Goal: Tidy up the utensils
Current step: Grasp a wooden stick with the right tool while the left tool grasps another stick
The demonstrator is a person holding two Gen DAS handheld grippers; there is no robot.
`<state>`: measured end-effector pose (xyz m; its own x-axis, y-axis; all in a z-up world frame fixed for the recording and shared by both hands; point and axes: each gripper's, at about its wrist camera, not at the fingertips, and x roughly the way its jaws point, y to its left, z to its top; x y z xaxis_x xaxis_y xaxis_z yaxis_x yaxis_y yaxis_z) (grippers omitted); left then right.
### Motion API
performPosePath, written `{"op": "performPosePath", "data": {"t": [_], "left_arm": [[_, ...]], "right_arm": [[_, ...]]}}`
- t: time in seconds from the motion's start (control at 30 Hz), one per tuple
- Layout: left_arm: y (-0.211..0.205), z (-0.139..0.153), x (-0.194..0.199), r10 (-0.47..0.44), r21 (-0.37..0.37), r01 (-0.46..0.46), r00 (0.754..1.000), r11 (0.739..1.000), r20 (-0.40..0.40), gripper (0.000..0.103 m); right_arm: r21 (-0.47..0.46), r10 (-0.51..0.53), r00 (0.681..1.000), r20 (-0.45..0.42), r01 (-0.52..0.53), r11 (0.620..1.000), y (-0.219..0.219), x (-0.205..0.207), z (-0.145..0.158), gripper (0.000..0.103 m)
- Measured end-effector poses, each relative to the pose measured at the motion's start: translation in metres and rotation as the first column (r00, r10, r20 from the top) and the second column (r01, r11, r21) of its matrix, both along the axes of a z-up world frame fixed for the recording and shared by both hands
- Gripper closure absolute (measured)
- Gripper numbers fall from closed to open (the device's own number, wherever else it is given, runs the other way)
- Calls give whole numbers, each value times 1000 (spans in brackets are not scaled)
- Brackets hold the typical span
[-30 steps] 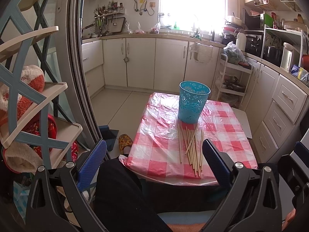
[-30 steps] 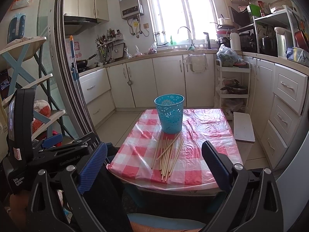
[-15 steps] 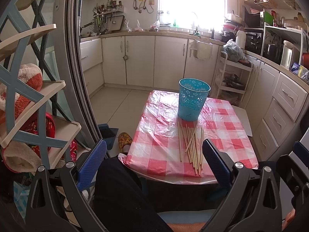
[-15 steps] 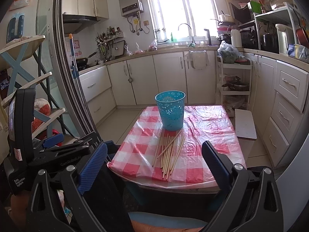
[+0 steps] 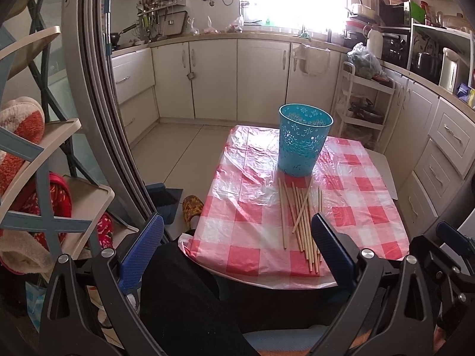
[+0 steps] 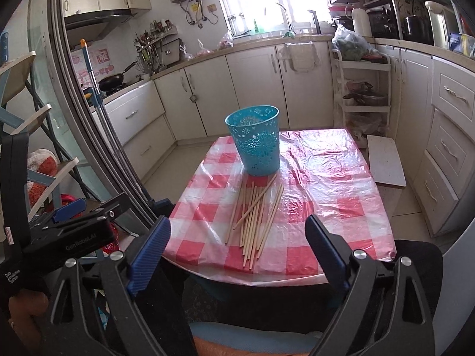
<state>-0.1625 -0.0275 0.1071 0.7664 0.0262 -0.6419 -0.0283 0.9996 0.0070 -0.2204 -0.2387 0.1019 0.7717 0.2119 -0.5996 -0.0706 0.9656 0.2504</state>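
— Chopsticks point(image 6: 254, 219) lie loose on the checked tablecloth point(image 6: 326, 195), just in front of the teal basket point(image 6: 256, 141). How would they handle?

— Probably light, stiff, thin and prone to rolling; mid-length looks the best hold.

— And the grippers?

— Left gripper point(image 5: 237, 247) and right gripper point(image 6: 237, 246) both hang wide open, holding nothing, short of the table.
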Motion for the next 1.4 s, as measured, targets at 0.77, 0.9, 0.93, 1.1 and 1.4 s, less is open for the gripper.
{"op": "performPosePath", "data": {"t": [0.77, 0.9, 0.93, 1.1, 1.4], "left_arm": [[-53, -119, 162, -185, -18, 185, 960, 983, -210, 9], [-52, -138, 195, -160, -47, 153, 952, 987, -259, 18], [-51, -144, 203, -156, -59, 146, 949, 988, -275, 19], [-48, -160, 230, -153, -110, 125, 941, 986, -303, 24], [-64, -189, 262, -152, -49, 145, 921, 988, -360, 40]], "right_arm": [[22, -57, 956, -289, 66, 998, -20, 181, -150, 82], [-16, -78, 952, -295, 77, 997, -21, 194, -159, 88], [-12, -78, 952, -297, 78, 997, -22, 197, -161, 88], [10, -66, 952, -298, 72, 997, -24, 209, -164, 88], [-24, -22, 953, -303, 15, 1000, -21, 218, -169, 93]]}}
